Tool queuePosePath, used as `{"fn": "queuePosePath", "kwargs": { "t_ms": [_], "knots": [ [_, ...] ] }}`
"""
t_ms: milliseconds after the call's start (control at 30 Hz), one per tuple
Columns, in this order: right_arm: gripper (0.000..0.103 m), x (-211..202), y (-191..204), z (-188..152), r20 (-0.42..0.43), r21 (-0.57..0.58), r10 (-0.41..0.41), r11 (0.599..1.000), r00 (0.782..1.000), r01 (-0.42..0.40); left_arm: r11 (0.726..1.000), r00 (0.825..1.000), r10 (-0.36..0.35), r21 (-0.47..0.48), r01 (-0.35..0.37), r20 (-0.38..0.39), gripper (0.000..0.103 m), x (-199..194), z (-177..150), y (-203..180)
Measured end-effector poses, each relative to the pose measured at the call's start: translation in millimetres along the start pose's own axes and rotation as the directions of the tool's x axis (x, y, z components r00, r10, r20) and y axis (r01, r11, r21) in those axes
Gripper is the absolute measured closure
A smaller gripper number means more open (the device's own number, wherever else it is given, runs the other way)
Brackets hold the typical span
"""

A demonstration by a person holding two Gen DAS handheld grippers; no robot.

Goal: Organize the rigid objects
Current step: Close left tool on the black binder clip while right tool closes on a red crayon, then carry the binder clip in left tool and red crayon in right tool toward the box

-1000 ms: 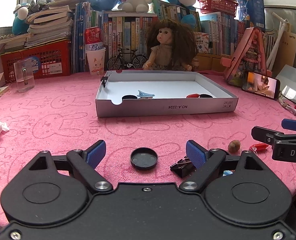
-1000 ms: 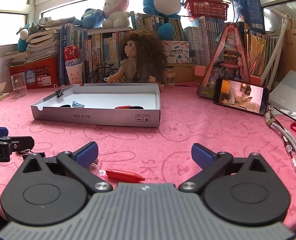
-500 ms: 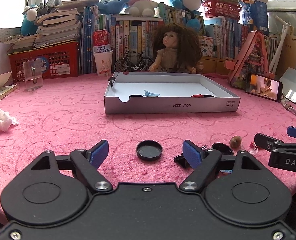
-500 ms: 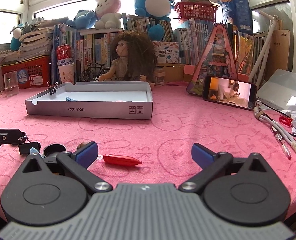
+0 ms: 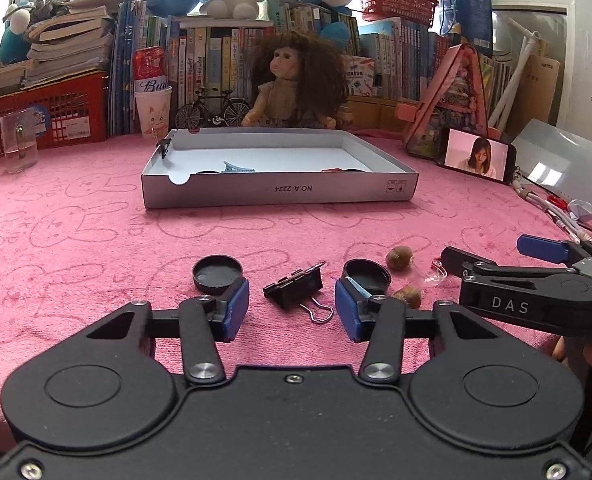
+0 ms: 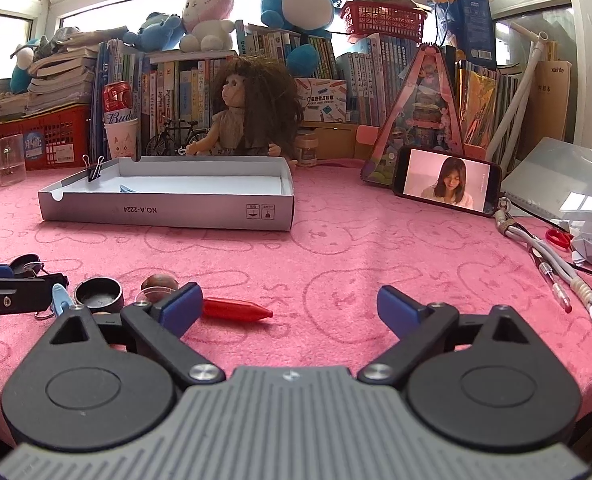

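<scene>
Left gripper narrowing on the binder clip near us, pads apparently not yet touching; its wire handle could snag or skate sideways. Right gripper waits wide.

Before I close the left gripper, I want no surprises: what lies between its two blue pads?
In the left wrist view, only the black binder clip lies between the closing pads of the left gripper, its wire handle on bare pink cloth, untouched.
</scene>
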State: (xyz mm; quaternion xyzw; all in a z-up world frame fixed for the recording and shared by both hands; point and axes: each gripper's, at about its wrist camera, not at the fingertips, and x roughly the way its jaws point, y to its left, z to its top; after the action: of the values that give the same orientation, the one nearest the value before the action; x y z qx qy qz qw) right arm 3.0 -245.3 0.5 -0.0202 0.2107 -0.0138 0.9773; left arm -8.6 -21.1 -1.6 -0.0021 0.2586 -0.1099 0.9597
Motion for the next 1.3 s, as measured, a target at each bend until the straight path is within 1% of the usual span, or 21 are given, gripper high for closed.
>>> {"fn": "queuePosePath", "kwargs": {
  "t_ms": [167,333,533,633,767,867,1000,1167,1300],
  "knots": [
    [0.011,2.9,3.7,-1.4,-0.021,-0.014,0.019,1.000,1.000,-0.020,0.999,0.999,0.035,-0.017,-0.036,-0.015,0.066,6.2,-0.8,5.8],
    [0.012,5.8,7.0,-2.5,-0.029,-0.016,0.034,0.999,0.999,-0.034,0.997,0.997,0.081,-0.020,-0.081,-0.010,0.066,8.4,-0.2,14.7],
    [0.013,8.9,8.7,-1.3,-0.037,-0.002,0.044,0.999,0.998,-0.044,0.988,0.988,0.154,0.020,-0.154,0.000,0.065,13.0,0.6,12.1],
    [0.014,9.9,9.5,-0.6,-0.039,0.007,0.050,0.999,0.998,-0.050,0.989,0.989,0.150,0.016,-0.150,0.008,0.066,10.8,0.8,8.6],
    [0.015,11.7,11.7,0.1,-0.038,0.010,0.058,0.998,0.998,-0.058,0.993,0.993,0.113,-0.031,-0.112,0.027,0.066,5.0,4.9,6.8],
    [0.016,13.0,13.4,0.3,-0.037,0.013,0.062,0.998,0.997,-0.062,0.993,0.994,0.107,-0.046,-0.105,0.029,0.066,6.7,8.5,2.4],
    [0.019,13.1,14.4,0.3,-0.035,0.013,0.067,0.998,0.997,-0.066,0.989,0.992,0.127,-0.074,-0.127,-0.009,0.068,16.3,13.2,-2.1],
    [0.021,13.6,15.0,0.7,-0.033,0.021,0.067,0.998,0.997,-0.067,0.986,0.990,0.139,-0.090,-0.140,-0.012,0.068,26.4,19.6,-6.3],
    [0.028,12.8,15.3,0.2,-0.026,0.033,0.063,0.997,0.998,-0.062,0.984,0.989,0.149,-0.095,-0.151,-0.023,0.068,34.9,20.0,-10.1]
  ]
}}
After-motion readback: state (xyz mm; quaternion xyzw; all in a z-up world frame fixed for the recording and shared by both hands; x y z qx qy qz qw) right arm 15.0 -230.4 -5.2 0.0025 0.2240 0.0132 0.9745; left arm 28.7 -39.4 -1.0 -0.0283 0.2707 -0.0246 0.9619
